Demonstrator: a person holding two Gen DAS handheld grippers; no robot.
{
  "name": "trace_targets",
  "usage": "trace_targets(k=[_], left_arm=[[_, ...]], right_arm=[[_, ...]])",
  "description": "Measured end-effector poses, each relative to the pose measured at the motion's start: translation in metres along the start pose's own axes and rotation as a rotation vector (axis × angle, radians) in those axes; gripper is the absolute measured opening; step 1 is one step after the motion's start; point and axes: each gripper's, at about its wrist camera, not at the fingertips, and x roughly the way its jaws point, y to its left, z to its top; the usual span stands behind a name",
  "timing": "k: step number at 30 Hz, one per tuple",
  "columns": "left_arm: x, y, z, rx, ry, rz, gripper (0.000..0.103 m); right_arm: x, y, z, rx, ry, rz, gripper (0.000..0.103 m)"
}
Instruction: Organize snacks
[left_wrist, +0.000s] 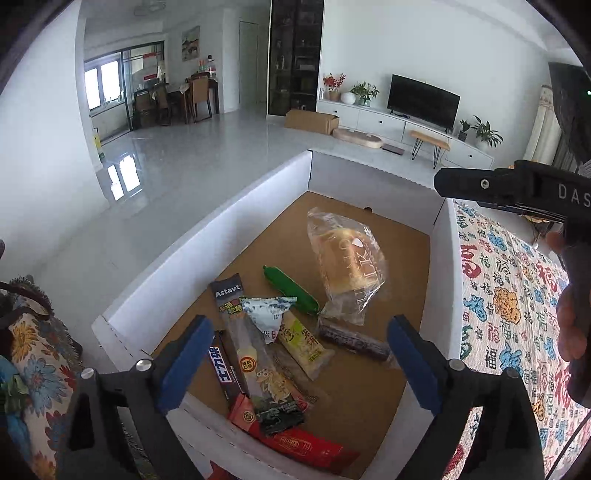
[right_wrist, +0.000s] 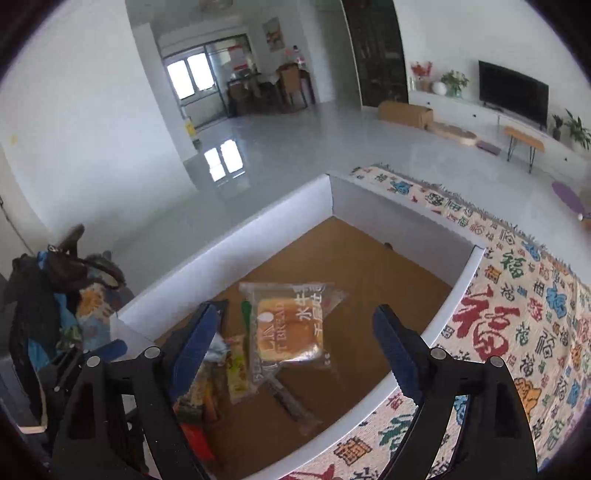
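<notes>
Snacks (left_wrist: 280, 332) lie in the white box (left_wrist: 207, 236) below both released, empty hand-held grippers (left_wrist: 299, 365).

A home living room: television (left_wrist: 424, 96) on a white cabinet (left_wrist: 388, 120), potted plants (left_wrist: 365, 92), dining table (left_wrist: 184, 96) beyond

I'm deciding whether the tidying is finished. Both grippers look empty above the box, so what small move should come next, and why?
Probably draw both back and look for leftover snacks. The left hand-held gripper and right hand-held gripper stand open with nothing between the fingers, the bread packet and the other snacks lie in the white box, and the patterned cloth shows no snacks.
</notes>
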Motion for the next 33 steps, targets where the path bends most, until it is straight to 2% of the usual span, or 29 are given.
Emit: trace_targets(k=[6, 10, 12, 14, 16, 18, 23, 27, 33], left_arm=[[-0.028, -0.010, 0.001, -0.040, -0.071, 0.073, 0.101], [-0.041, -0.016, 0.006, 0.010, -0.096, 0.239, 0.101], [-0.048, -0.014, 0.003, -0.009, -0.120, 0.289, 0.101], [-0.055, -0.008, 0.000, -0.052, -0.141, 0.275, 0.101], [-0.056, -0.004, -0.002, -0.076, -0.127, 0.248, 0.101], [-0.053, -0.004, -0.002, -0.056, -0.102, 0.243, 0.101], [-0.046, -0.008, -0.004, -0.011, -0.052, 0.311, 0.101], [-0.044, -0.006, -0.003, -0.020, -0.021, 0.305, 0.101], [-0.042, -0.004, -0.005, -0.016, -0.014, 0.292, 0.101]], right_arm=[[-0.016, -0.003, -0.014, -0.018, 0.024, -0.022, 0.089], [-0.024, -0.002, -0.023, -0.034, 0.034, -0.028, 0.089], [-0.027, 0.001, -0.026, -0.044, 0.037, -0.025, 0.089], [-0.028, 0.005, -0.030, -0.057, 0.047, -0.024, 0.089], [-0.027, 0.010, -0.034, -0.068, 0.061, -0.028, 0.089], [-0.029, 0.013, -0.036, -0.076, 0.069, -0.029, 0.089], [-0.031, 0.021, -0.039, -0.106, 0.082, -0.036, 0.089], [-0.031, 0.027, -0.040, -0.120, 0.093, -0.041, 0.089], [-0.028, 0.032, -0.043, -0.143, 0.099, -0.057, 0.089]])
